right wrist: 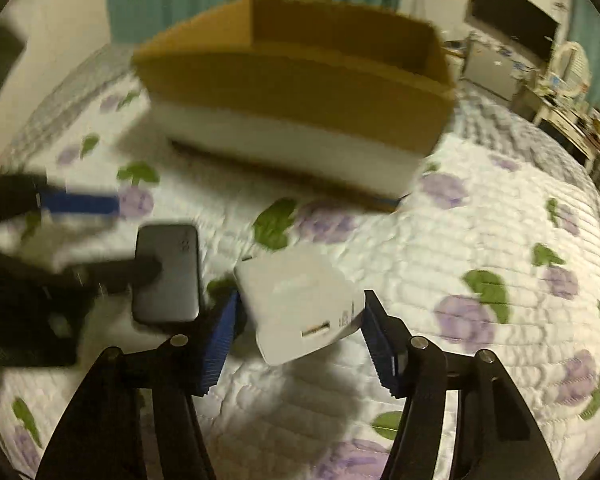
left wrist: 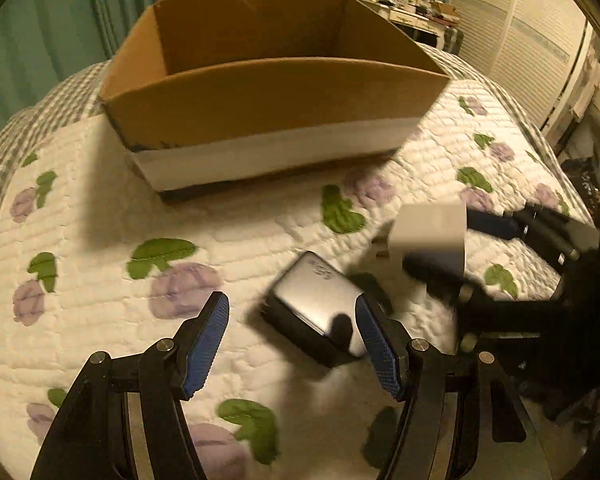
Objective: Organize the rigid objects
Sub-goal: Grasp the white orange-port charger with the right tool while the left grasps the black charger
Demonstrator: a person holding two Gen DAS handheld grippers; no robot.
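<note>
White charger block, USB port facing camera, lifted off quilt, pinched between right gripper pads. Grey power bank flat on quilt, glossy, rounded corners, between wide-spread left gripper pads, ungripped. Cardboard box behind.

My gripper pads are blue. The quilt is white with purple flowers and green leaves. The cardboard box is brown with a white band.

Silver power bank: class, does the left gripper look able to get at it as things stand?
Probably yes. The left gripper is open, with the silver power bank lying on the quilt just ahead between its fingers, nothing covering it.
</note>
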